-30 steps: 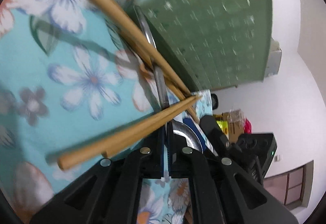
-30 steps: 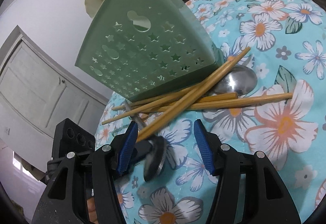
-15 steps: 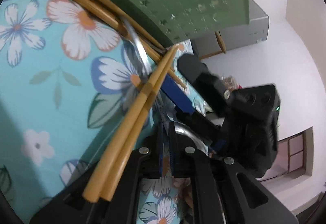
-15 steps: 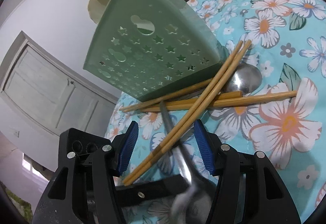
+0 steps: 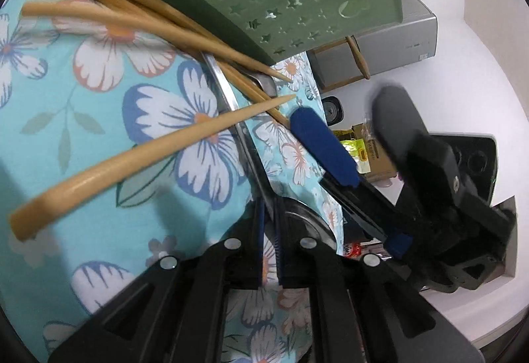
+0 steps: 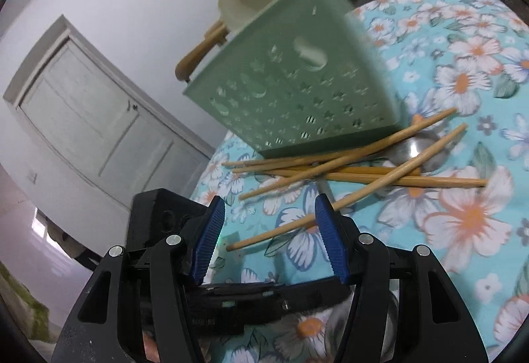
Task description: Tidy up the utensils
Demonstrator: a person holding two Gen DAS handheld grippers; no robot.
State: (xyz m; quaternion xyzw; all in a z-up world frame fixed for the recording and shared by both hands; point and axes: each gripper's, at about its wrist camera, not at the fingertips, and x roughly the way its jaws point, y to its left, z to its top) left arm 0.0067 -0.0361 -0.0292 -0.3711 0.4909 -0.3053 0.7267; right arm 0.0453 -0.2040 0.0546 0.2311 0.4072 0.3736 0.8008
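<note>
Since a second ago the left gripper has slid with its spoon along the bench, and the chopstick that lay across its jaws now rests loose on the cloth. Jaws all but shut, pinching the thin steel handle just above the bowl, which gleams beside the right-hand pad. Right gripper hangs half open, nothing between its blue ribbed pads; one chopstick passes just behind the right pad, not gripped.

Outward now: more chopsticks lie crossed in a heap against the foot of the green caddy, and a second spoon peeks from under them. All of it sits on the bench near its rounded edge, on a turquoise floral cloth.

Handling, as I read it: the spoon is stiff, smooth, slippery metal, so hold the flat handle and squeeze firmly. Chopsticks are light, rigid, tapered wood, likely to roll or pivot; take them near the thicker end or mid-length. The caddy is thin plastic pierced with stars and moons, light enough to tip if nudged.
</note>
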